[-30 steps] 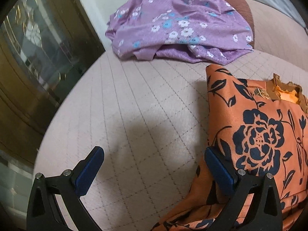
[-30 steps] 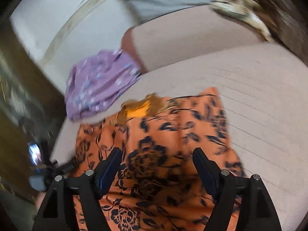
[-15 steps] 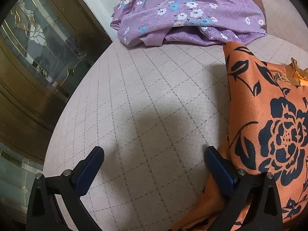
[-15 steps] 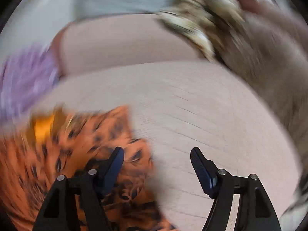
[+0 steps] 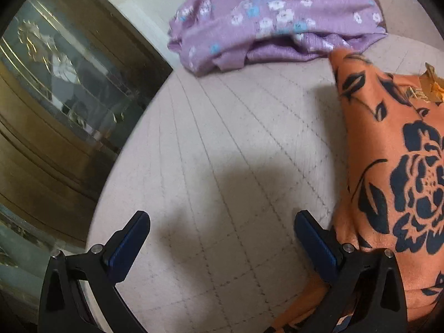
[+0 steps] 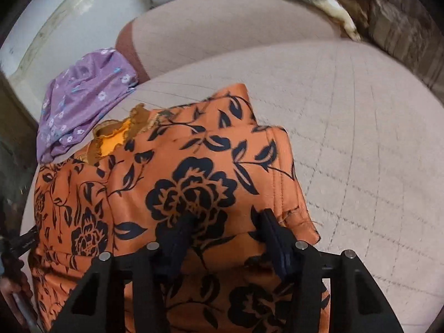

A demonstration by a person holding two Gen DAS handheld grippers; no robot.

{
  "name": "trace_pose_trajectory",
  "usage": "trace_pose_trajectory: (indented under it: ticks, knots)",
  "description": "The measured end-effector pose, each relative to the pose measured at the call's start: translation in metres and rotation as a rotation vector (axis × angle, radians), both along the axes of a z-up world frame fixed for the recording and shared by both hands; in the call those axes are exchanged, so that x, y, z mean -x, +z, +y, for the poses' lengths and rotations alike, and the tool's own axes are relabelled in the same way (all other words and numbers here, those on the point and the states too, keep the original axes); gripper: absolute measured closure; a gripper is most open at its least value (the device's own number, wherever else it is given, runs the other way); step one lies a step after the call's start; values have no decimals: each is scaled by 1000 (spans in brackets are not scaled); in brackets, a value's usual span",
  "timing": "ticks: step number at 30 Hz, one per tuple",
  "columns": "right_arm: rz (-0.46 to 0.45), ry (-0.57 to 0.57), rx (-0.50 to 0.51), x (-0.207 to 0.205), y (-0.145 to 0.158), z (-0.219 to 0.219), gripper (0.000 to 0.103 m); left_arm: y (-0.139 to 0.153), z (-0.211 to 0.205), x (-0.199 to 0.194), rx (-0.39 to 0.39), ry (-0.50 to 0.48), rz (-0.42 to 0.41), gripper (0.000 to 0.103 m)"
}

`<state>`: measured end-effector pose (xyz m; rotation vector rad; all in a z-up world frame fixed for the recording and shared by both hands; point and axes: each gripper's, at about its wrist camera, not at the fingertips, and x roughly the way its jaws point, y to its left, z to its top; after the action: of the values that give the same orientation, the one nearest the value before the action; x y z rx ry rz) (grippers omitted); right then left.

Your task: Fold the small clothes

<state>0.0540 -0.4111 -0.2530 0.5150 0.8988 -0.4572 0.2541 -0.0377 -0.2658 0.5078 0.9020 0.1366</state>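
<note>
A pale quilted bed [image 6: 360, 127] carries an orange dress with dark flowers [image 6: 194, 172], spread flat near its middle, probably for folding, while a crumpled purple garment [image 5: 272, 19] waits just beyond the dress. The right claw [image 6: 224, 222] has just been closing, its half-shut jaws over the dress's doubled right edge, though a firm pinch cannot be confirmed. The left claw [image 5: 222, 238] hangs wide open and empty beside the dress's left edge.

Two garments lie on the one quilted cushion [image 5: 222, 166]: one orange top [image 6: 194, 183] printed with dark flowers, and one purple floral garment [image 5: 272, 19] at its eleven o'clock. Two claws show, the left claw [image 5: 222, 247] and the right claw [image 6: 224, 238]. One glass-fronted cabinet [image 5: 63, 97] stands at nine o'clock.
</note>
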Motion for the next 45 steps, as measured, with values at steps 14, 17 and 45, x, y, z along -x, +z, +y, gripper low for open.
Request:
trace_pose_trajectory:
  ticks: [14,17,45]
  knots:
    - [-38,165,-164,31,31,14,48,24,91,65,295,-31,105,0]
    - [-48,169,-138,61,49,12,42,23,124,99,393,-15,166,0]
    - [306,156,-411,222,-23,43,40,-26,127,253,489,-147,481,36]
